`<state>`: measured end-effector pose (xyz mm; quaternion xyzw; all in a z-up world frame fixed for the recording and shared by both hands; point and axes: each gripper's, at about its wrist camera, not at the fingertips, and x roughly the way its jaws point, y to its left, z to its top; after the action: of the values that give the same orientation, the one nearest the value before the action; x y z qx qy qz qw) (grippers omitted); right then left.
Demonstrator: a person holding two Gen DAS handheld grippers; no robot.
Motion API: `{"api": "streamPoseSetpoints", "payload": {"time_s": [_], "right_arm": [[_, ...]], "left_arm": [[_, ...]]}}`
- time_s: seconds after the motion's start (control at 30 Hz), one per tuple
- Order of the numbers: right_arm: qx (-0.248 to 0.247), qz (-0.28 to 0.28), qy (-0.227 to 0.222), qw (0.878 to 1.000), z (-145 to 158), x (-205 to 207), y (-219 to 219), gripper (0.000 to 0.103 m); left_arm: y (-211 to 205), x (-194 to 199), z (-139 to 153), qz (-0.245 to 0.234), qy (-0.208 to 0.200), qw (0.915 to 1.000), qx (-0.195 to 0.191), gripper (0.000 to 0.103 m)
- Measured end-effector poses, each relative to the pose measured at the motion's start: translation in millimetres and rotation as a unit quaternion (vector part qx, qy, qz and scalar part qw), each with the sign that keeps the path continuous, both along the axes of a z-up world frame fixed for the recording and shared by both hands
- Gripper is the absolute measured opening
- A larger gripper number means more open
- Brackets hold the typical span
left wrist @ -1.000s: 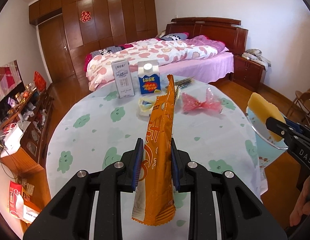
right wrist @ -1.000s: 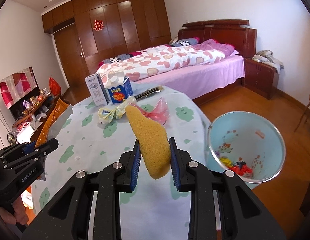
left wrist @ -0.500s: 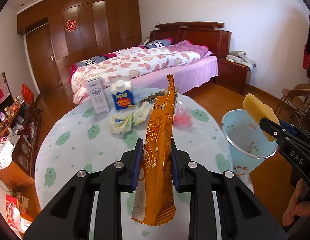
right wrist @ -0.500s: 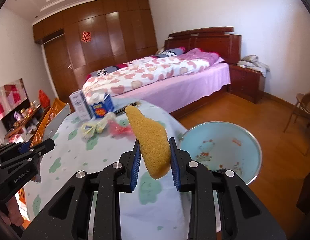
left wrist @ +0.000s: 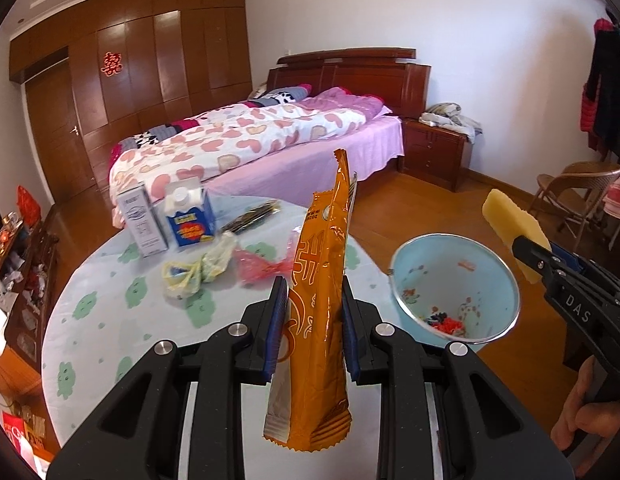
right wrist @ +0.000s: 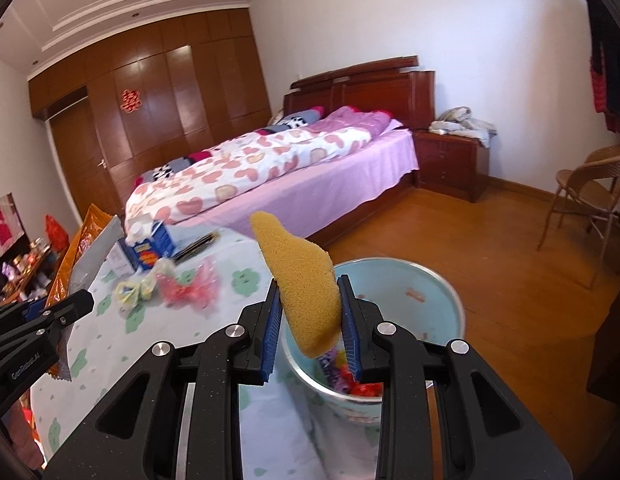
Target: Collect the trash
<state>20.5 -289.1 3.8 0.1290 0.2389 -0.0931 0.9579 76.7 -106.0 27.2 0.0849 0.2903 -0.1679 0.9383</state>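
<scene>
Yellow sponge [right wrist: 306, 300] sat clamped in the right gripper [right wrist: 308, 320]; best released squarely over the bin [right wrist: 442, 292]; left gripper [left wrist: 314, 328] pinched an orange wrapper [left wrist: 318, 304].

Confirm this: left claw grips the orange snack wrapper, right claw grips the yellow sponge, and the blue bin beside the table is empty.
Not quite. The blue bin is not empty: the left wrist view shows colourful scraps at its bottom. The rest holds: the left claw grips the orange snack wrapper and the right claw grips the yellow sponge.

Each black plastic two-finger tool [left wrist: 313, 322] [right wrist: 310, 326] has speckled arms, round silver screws and ribbed blue finger pads [left wrist: 277, 320], with white "DAS" lettering on the right one's side.
</scene>
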Motion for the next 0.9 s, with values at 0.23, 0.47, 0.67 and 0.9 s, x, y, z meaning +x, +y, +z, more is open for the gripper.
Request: {"api": "streamPoseSetpoints", "payload": {"time_s": [0.23, 0.47, 0.67, 0.9], "right_arm": [[0.005, -0.037, -0.003, 0.999, -0.5, -6.7, -27.3, 0.028], [0.005, -0.063, 0.006, 0.998, -6.0, -6.9, -48.2, 0.028], [0.007, -0.079, 0.012, 0.997, -12.5, -7.1, -64.8, 0.028], [0.018, -0.102, 0.028, 0.994, -23.2, -5.7, -81.0, 0.028]], "left_arm": [[-21.5, 4.4, -2.8, -0.019, 0.007, 0.9998, 0.000, 0.025], [-48.1, 11.5, -10.5, -0.037, 0.020, 0.9991, 0.003, 0.025], [-74.4, 16.3, -21.4, -0.053, 0.034, 0.9980, 0.009, 0.025], [-101.7, 19.2, -34.6, -0.071, 0.043, 0.9964, 0.016, 0.025]]}}
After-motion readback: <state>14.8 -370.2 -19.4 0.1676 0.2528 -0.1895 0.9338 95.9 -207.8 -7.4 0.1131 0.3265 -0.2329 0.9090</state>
